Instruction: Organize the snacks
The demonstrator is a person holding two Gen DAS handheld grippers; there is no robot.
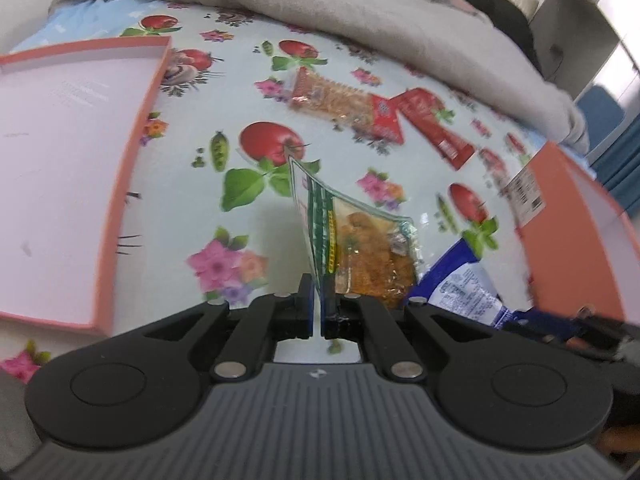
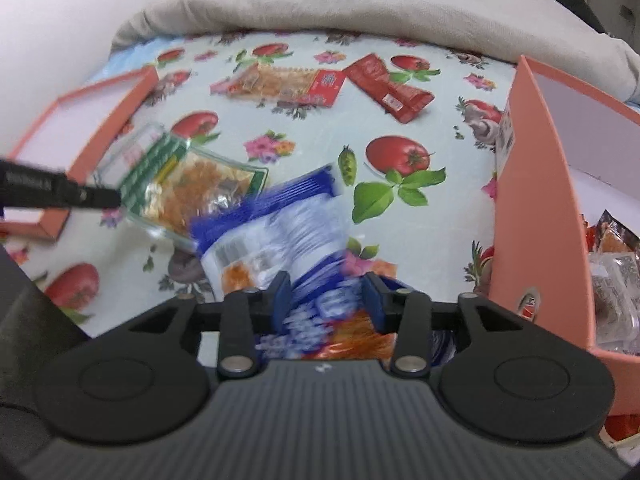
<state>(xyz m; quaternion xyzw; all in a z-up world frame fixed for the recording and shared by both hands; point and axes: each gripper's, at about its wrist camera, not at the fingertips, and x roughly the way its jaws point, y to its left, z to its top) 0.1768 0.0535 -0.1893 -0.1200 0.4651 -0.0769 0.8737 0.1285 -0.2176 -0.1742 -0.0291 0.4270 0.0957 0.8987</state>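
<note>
**Two packets in the grippers over the flowered cloth**

Left wrist view: my left gripper [image 1: 317,300] is clamped on the edge of a green packet [image 1: 352,240] of orange snack, which stands up on its edge between the fingers above the tomato-and-flower cloth [image 1: 240,92]. A blue packet [image 1: 460,284] lies just right of it, overlapping its lower corner. Farther off on the cloth lie a clear cracker packet [image 1: 336,100] and a red packet [image 1: 432,124], touching end to end. An empty pink lid [image 1: 120,160] sits at the left, and the wall of a pink box [image 1: 568,240] rises at the right. A grey blanket [image 1: 360,12] is bunched along the far edge.

Right wrist view: my right gripper [image 2: 328,300] has its jaws parted with the blue packet [image 2: 280,232] between them; the packet is blurred, and I cannot tell whether the pads press on it. The green packet [image 2: 192,188] is just left of it, with the left gripper's dark finger [image 2: 60,190] reaching its edge. The cracker packet [image 2: 280,84] and red packet [image 2: 388,84] lie beyond. The pink box [image 2: 536,200] at the right holds several wrapped snacks [image 2: 612,280]. The lid [image 2: 92,120] is at the left, the blanket [image 2: 360,12] behind.
</note>
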